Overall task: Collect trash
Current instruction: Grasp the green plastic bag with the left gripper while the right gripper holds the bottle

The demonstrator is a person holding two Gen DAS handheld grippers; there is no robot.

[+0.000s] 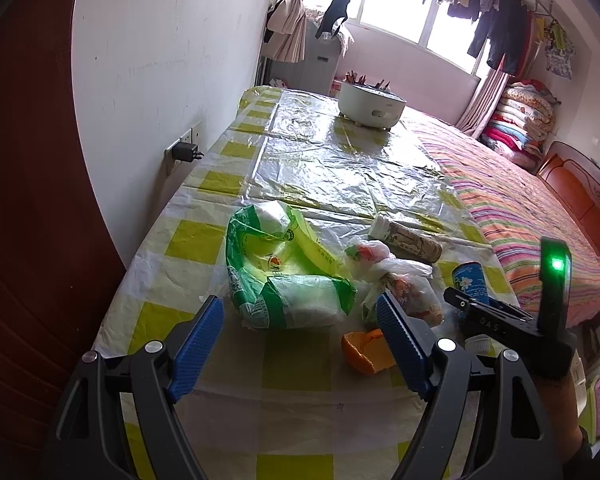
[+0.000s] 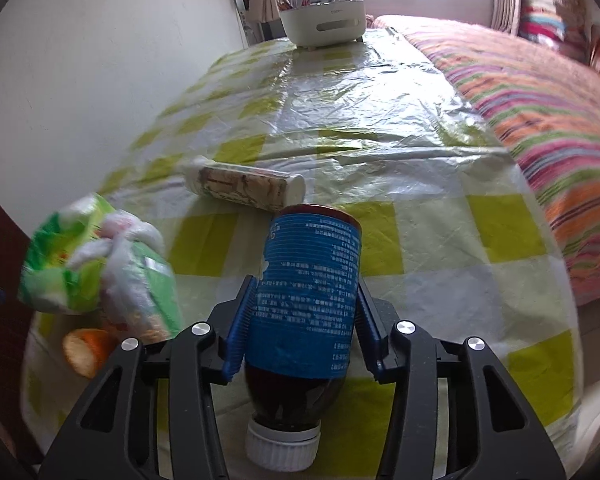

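My right gripper (image 2: 306,282) is shut on a blue-labelled bottle (image 2: 308,300) with dark contents, its white cap pointing back at the camera. The same bottle (image 1: 470,278) shows at the right of the left wrist view, lying on the table. My left gripper (image 1: 300,304) stands open just in front of a green-and-white plastic bag (image 1: 284,276), nothing between its pads. Crumpled clear wrappers (image 1: 384,268) lie beside the bag, and an orange peel (image 1: 366,350) lies nearer. A beige-labelled bottle (image 1: 408,238) lies on its side behind them.
The table carries a yellow-checked cloth under clear plastic (image 1: 340,168). A white pot of sticks (image 1: 370,106) stands at its far end. A bed with a striped cover (image 1: 520,208) borders the right side. On the left wall a charger (image 1: 186,152) sits in a socket.
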